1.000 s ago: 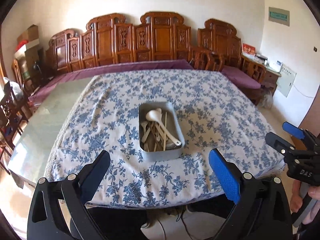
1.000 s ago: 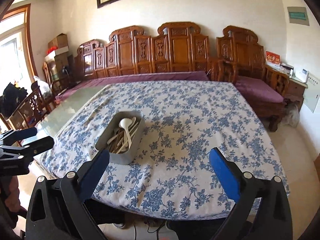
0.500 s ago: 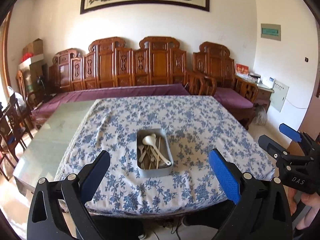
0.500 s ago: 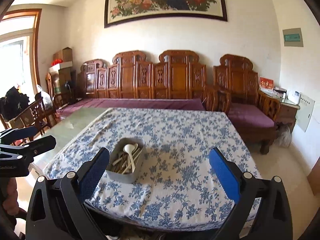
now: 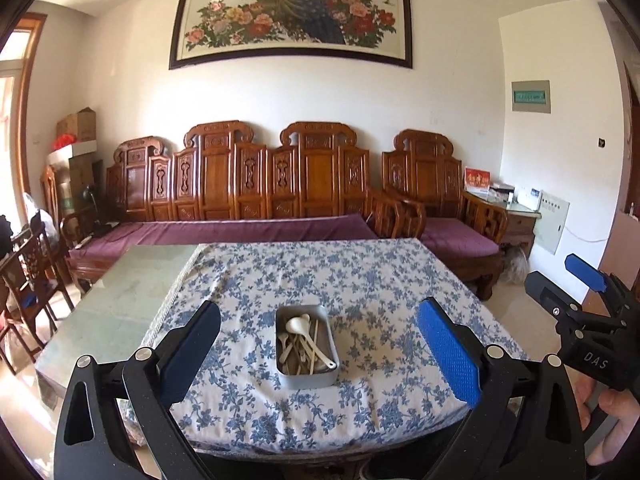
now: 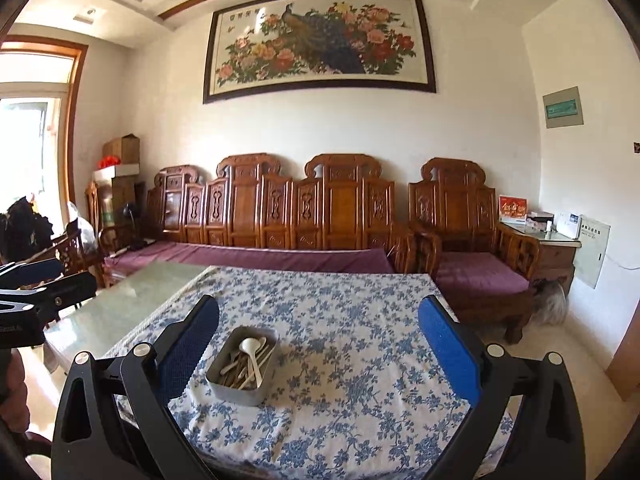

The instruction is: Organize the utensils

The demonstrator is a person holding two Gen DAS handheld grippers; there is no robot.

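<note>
A grey metal tin (image 5: 306, 376) (image 6: 224, 384) stands on the blue-flowered tablecloth (image 5: 360, 280) (image 6: 340, 320), near the table's front edge. Inside lie a white spoon (image 5: 298, 324) (image 6: 250, 346), several smaller pale spoons and wooden chopsticks (image 5: 316, 330). My left gripper (image 5: 320, 354) hangs open well back from the table, the tin framed between its blue pads. My right gripper (image 6: 320, 354) is open too and holds nothing; the tin sits by its left pad. In the left wrist view the right gripper (image 5: 576, 284) shows at the right edge, held by a hand (image 5: 618, 406).
A bare glass tabletop (image 5: 132, 292) lies left of the cloth. Carved wooden benches with purple cushions (image 5: 224, 232) line the back wall. Wooden chairs (image 5: 28, 280) stand at the left, a side cabinet (image 6: 556, 252) at the right.
Both grippers have pulled back from the table and tilted up; the tin looks smaller and lower, and the wall painting has come into view. Both stay open.
</note>
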